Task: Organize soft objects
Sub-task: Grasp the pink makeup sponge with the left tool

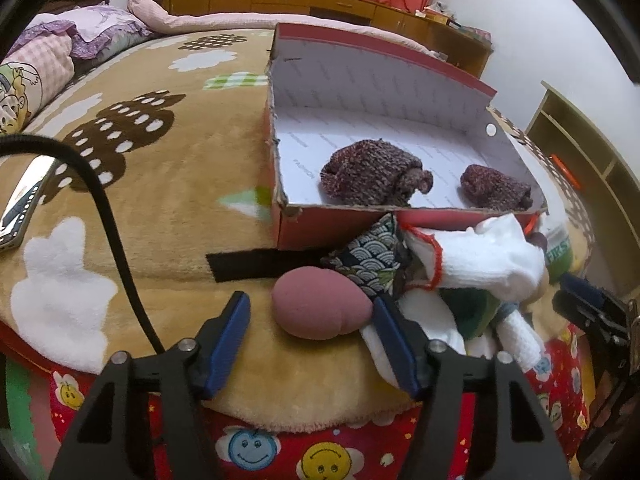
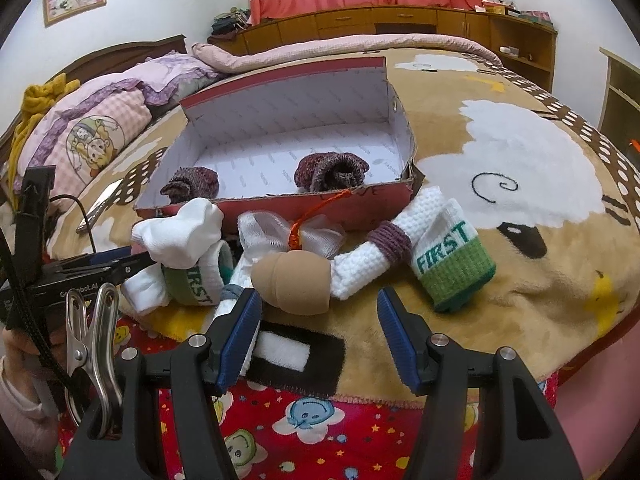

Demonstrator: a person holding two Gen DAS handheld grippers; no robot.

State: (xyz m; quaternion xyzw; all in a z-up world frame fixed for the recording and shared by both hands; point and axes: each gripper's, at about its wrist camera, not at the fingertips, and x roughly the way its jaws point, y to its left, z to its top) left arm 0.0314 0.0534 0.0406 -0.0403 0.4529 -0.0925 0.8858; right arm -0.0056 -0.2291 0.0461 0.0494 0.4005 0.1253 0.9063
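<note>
Hovering our left gripper [image 1: 310, 316] around the pink sponge [image 1: 320, 304] near the shoebox [image 1: 320, 232], fingers spread, not pinching; right gripper [image 2: 318, 316] spread too, empty.

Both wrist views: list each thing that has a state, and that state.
Shoe box: open, lid up.
Knitted socks: two bundles, inside the box.
Pink sponge: on the blanket, between the left gripper's jaws.
Left gripper: open, pads not pressing.
Right gripper: open, empty.
White sock: rolled, outside the box.
</note>
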